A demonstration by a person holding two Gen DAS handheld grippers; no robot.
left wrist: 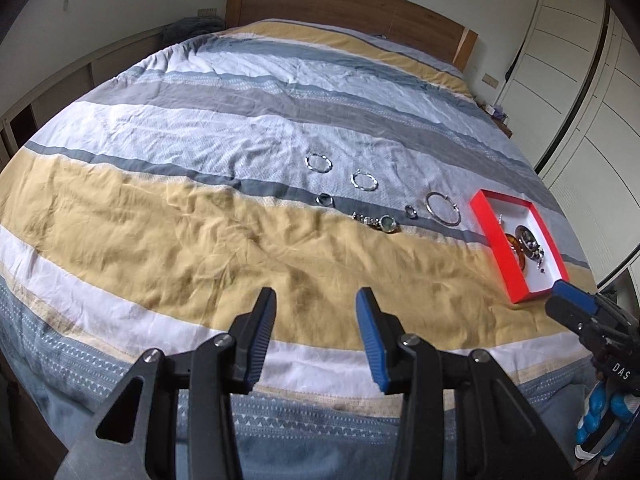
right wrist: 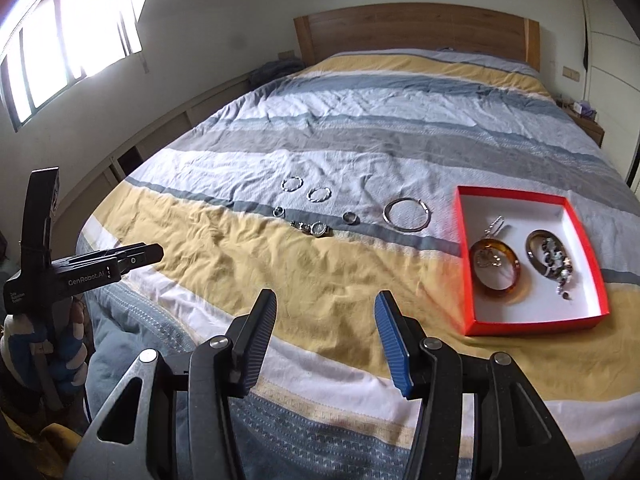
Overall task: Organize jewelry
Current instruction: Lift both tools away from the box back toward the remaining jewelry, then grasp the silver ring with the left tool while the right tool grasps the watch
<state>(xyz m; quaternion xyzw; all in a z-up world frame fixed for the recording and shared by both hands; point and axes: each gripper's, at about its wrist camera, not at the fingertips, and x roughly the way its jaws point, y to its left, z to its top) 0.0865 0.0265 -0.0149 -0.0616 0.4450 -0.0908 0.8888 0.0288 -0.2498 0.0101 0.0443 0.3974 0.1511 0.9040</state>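
Note:
Loose jewelry lies in a row on the striped bedspread: two twisted silver hoops (right wrist: 293, 184) (right wrist: 319, 194), two small rings (right wrist: 279, 211) (right wrist: 350, 217), a wristwatch (right wrist: 316, 229) and a large silver bangle (right wrist: 406, 209). A red box (right wrist: 467, 264) with a white inside holds an amber bangle (right wrist: 496, 266), a dark bangle (right wrist: 538, 254) and a beaded piece. In the left wrist view the same row shows: hoops (left wrist: 319, 162) (left wrist: 364, 181), watch (left wrist: 378, 222), bangle (left wrist: 443, 208), box (left wrist: 498, 248). My left gripper (left wrist: 316, 300) and right gripper (right wrist: 325, 304) both hang open and empty over the near yellow stripe.
The bed fills both views, with a wooden headboard (right wrist: 416, 28) at the far end. White wardrobe doors (left wrist: 580, 80) stand along the right, a low shelf and a window (right wrist: 68, 36) on the left. A nightstand (right wrist: 586, 126) sits at the far right.

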